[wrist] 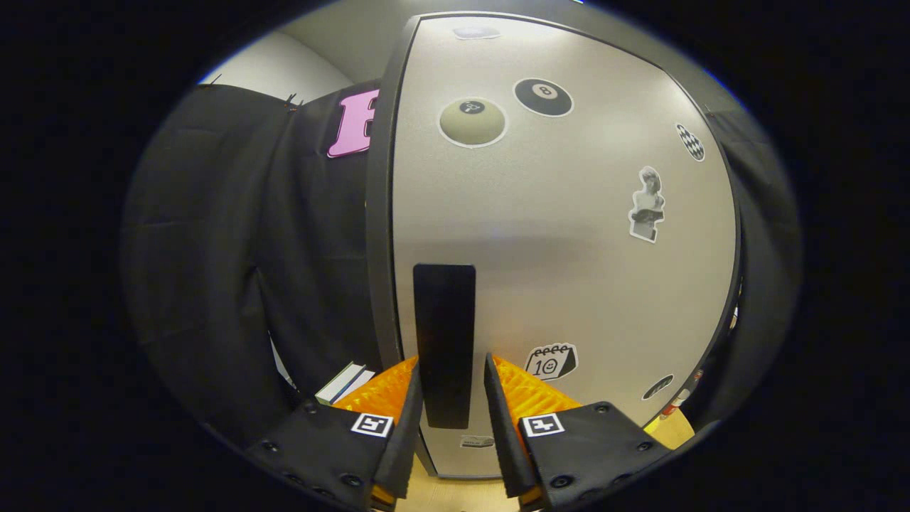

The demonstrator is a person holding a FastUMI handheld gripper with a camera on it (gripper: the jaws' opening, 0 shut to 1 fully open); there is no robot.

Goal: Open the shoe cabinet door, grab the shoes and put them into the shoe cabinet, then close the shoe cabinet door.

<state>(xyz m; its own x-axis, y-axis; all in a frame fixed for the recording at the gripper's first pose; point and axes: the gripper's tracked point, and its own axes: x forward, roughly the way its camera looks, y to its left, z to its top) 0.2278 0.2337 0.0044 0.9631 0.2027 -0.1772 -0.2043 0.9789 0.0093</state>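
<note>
Evenly lit from above, soft sheen on the cabinet door ahead, fisheye bending its edges, faint blur throughout.

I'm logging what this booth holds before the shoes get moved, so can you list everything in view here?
Cabinet door: one, pale grey with dark edging, shut, straight ahead of the tongs.
Handle: one, black, upright bar on the door, its lower part between the fingers.
Stickers: several, mostly black and white, scattered over the door.
Booth cloth: black, hanging beside the door.
Books: a few, pale, low beside the cabinet.
Floor: light wood colour, under the tongs.
Tongs: one pair, fingers apart either side of the handle; whether they touch it is unclear.
</note>
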